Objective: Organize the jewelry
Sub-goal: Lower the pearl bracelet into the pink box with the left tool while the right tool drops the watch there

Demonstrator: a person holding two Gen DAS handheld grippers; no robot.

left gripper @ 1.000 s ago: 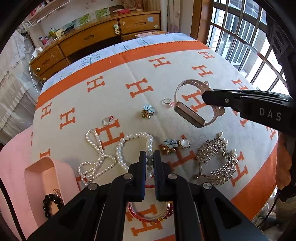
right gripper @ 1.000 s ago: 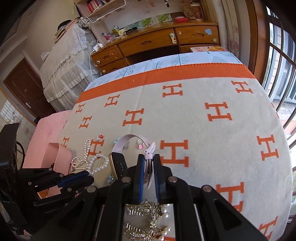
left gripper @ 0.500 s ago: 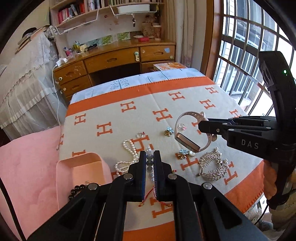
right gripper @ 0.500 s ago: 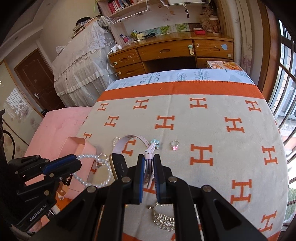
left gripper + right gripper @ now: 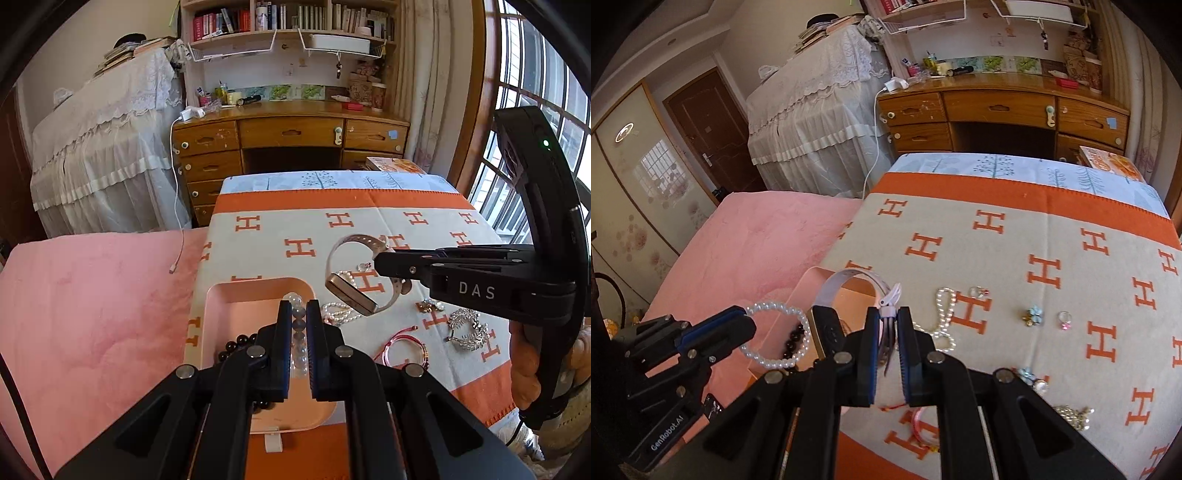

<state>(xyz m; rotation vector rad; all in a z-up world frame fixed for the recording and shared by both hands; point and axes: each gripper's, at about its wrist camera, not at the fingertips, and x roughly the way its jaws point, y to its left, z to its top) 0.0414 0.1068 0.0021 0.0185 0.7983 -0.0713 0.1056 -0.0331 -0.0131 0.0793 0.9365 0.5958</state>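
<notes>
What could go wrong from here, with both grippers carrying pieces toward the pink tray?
The left gripper pinches the pearl bracelet at a few beads; the loop hangs free and might slip or snag. The right gripper holds the watch by its strap only, so the heavy face could swing. Both are converging on the pink tray and could collide.

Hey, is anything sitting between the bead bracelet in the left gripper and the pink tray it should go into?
Nothing visible blocks it. The left gripper holds the bead bracelet over the pink tray, whose only visible content is a dark bead bracelet near one edge. The watch hangs from the right gripper alongside, apart.
</notes>
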